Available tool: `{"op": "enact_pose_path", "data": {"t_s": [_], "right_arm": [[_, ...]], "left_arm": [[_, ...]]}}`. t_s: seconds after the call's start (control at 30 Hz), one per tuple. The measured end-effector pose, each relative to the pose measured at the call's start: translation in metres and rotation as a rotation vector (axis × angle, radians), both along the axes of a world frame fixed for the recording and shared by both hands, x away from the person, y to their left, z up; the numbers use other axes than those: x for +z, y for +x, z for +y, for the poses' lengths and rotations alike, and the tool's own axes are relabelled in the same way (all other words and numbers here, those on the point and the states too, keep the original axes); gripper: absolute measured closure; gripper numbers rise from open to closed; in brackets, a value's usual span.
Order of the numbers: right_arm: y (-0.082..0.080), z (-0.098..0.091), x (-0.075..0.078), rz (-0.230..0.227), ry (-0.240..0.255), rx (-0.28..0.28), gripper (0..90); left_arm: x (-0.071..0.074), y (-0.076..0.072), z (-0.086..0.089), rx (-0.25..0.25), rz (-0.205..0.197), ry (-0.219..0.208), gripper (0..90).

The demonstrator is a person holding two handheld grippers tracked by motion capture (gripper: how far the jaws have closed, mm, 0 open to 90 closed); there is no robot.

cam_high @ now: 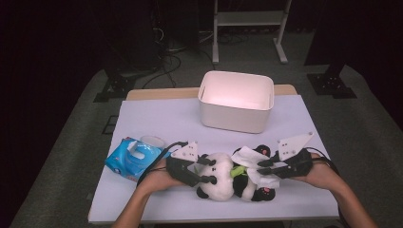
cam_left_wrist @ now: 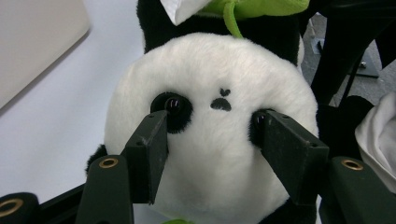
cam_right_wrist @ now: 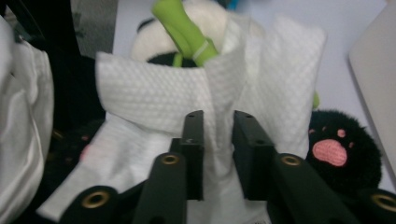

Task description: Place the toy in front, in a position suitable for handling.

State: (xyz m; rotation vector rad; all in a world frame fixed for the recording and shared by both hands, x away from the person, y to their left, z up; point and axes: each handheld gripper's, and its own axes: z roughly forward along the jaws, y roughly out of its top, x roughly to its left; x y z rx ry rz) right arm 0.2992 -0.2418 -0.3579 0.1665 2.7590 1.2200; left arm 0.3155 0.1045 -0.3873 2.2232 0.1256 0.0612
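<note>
A black-and-white panda plush [cam_high: 221, 185] lies on its back near the table's front edge, a green leaf [cam_high: 237, 171] at its neck. My left gripper [cam_high: 210, 171] stands open over its head [cam_left_wrist: 215, 70], one jaw tip at each eye patch and the white face between them. A white textured wipe [cam_right_wrist: 149, 88] is draped over the panda's belly. My right gripper [cam_right_wrist: 218, 116] points into it, jaws a little apart with a raised fold of the wipe [cam_high: 249, 156] between them. In the right gripper view a black foot with a pink pad [cam_right_wrist: 334, 151] shows at the right.
A blue pack of wipes [cam_high: 130, 159] lies at the table's left, close to my left forearm. A white open bin [cam_high: 236, 100] stands at the back centre of the pale table [cam_high: 166, 118]. Cables trail from both grippers.
</note>
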Motion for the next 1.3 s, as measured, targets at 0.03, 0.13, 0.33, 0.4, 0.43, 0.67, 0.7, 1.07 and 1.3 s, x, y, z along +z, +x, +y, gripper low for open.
{"op": "enact_pose_path", "data": {"t_s": [0.03,0.13,0.33,0.4,0.43,0.67,0.7,1.07,1.3], "right_arm": [[-0.001,-0.001,0.003,0.0,0.015,0.003,69.2],[-0.003,-0.003,0.011,-0.043,0.033,-0.002,59.3],[0.01,0.009,0.008,-0.049,0.022,-0.014,53.2],[0.012,0.013,0.004,-0.045,0.002,-0.013,55.6],[0.013,0.018,-0.001,-0.037,-0.019,-0.013,59.2],[0.007,0.004,-0.013,0.033,0.031,-0.022,83.6],[0.007,0.004,-0.013,0.033,0.031,-0.022,83.6],[-0.011,-0.021,-0.024,0.029,0.072,-0.087,85.6],[-0.005,-0.004,-0.023,0.023,0.114,-0.042,85.7]], "left_arm": [[0.0,0.0,0.0,0.0,-0.001,-0.001,40.1],[-0.001,0.0,0.001,0.004,0.0,-0.013,39.9],[0.0,0.002,0.001,0.0,-0.006,-0.016,39.1],[0.001,0.002,-0.001,-0.005,-0.019,-0.007,38.8],[0.001,0.002,-0.001,-0.002,-0.02,-0.009,37.9],[-0.004,0.003,-0.002,-0.009,-0.012,-0.012,33.4],[-0.004,0.002,-0.002,-0.011,-0.016,-0.011,33.4],[-0.006,-0.002,-0.004,-0.002,-0.025,-0.007,33.2],[-0.005,-0.006,-0.004,-0.001,-0.041,0.009,33.3]]}}
